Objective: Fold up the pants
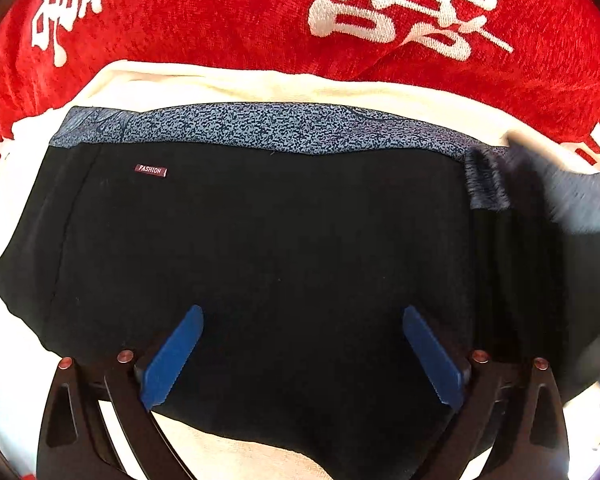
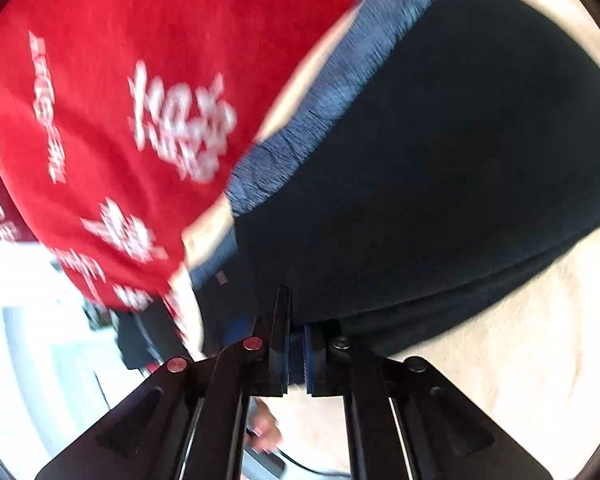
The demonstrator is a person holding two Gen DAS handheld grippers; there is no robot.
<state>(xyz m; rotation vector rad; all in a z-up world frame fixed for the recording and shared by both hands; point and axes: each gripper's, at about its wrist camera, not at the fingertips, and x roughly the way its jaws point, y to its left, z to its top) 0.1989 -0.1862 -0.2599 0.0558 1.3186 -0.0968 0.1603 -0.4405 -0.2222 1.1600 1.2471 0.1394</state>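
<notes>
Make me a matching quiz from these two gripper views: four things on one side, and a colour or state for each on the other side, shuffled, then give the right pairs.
Things:
1. pants
2. waistband
3. left gripper
4. right gripper

Colours and states:
A. jaws shut
B. speckled blue-grey
C. jaws wide open above the fabric
D. black, with a small FASHION label

Pairs: 1-D, 2-B, 3-C, 4-A
</notes>
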